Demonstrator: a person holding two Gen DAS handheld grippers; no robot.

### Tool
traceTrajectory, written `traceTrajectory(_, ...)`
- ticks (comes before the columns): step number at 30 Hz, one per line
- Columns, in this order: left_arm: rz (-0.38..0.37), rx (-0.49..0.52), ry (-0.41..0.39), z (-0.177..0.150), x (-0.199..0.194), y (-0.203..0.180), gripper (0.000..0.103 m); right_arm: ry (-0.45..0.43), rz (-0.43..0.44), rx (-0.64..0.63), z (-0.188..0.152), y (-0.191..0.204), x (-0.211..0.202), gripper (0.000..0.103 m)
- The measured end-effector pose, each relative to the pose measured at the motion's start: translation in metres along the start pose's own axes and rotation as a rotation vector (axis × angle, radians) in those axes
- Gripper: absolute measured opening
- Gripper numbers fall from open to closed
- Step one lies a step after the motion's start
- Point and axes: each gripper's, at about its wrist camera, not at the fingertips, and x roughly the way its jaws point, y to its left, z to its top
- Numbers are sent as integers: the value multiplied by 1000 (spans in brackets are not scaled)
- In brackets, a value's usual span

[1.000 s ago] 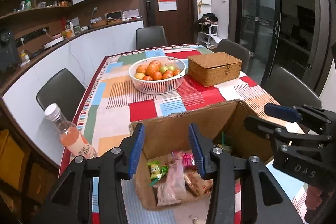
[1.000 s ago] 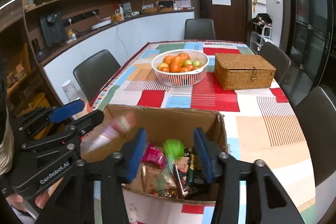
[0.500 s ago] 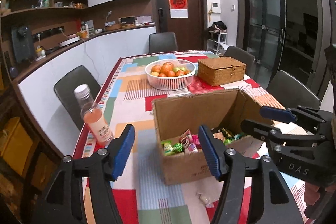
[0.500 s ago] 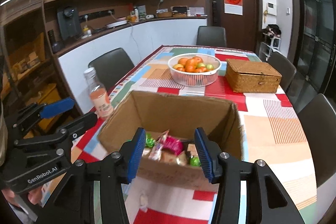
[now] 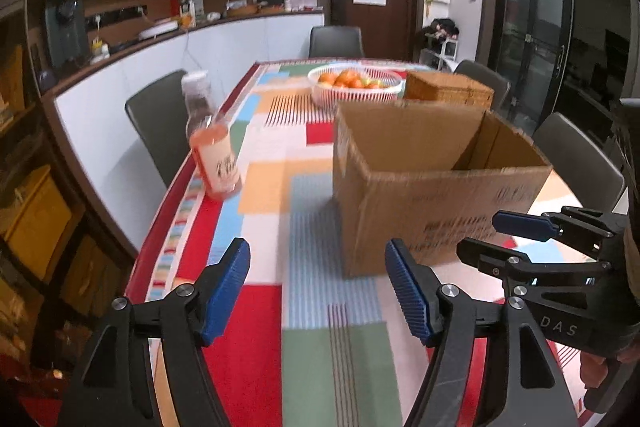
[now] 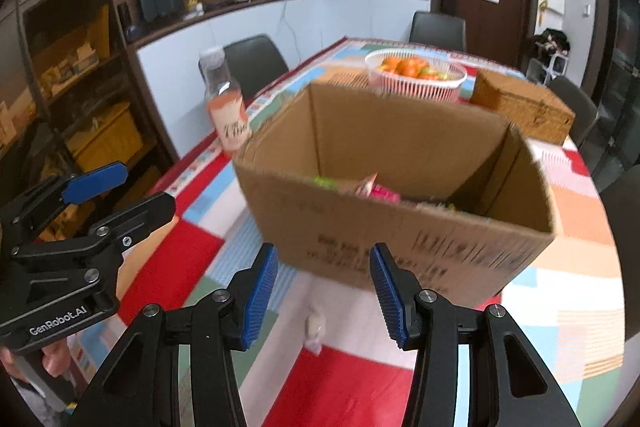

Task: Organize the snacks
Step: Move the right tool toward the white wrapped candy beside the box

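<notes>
From the left wrist view, the left hand-held gripper (image 5: 318, 287) hangs above the counter (image 5: 340, 367) with its blue pads spread wide and nothing between them; ahead and to the right stands the cardboard box (image 5: 432, 203), upright with its open top facing up and its long axis running left to right across the view; its contents are hidden behind the near wall; the right hand-held gripper (image 5: 508, 239) juts in from the right edge, just before the box's near corner, its fingers parted; a pink drink bottle (image 5: 212, 143) stands upright near the counter's left edge, well apart from the box; behind the box sit a white fruit basket (image 5: 354, 83) and a wicker case (image 5: 448, 91).

From the right wrist view, the right hand-held gripper (image 6: 324, 291) is spread open and empty, just short of the box (image 6: 404, 227); snack packets (image 6: 372, 187) in pink and green show over the near wall, lying in the box's bottom; a small wrapped snack (image 6: 314, 331) lies on the counter between the fingers, in front of the box, its long axis pointing toward the camera; the left hand-held gripper (image 6: 116, 191) shows at the left, fingers apart.
</notes>
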Motion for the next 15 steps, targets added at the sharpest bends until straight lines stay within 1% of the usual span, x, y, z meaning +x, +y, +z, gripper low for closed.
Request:
traceTrajectory(9,24,-10,103,-38,23,8,69,114,-5,-25,-23,8,32,49)
traceTrajectory(15,25,-8,167,-53,41,10,69,180,3,-34,-36,9,51,49)
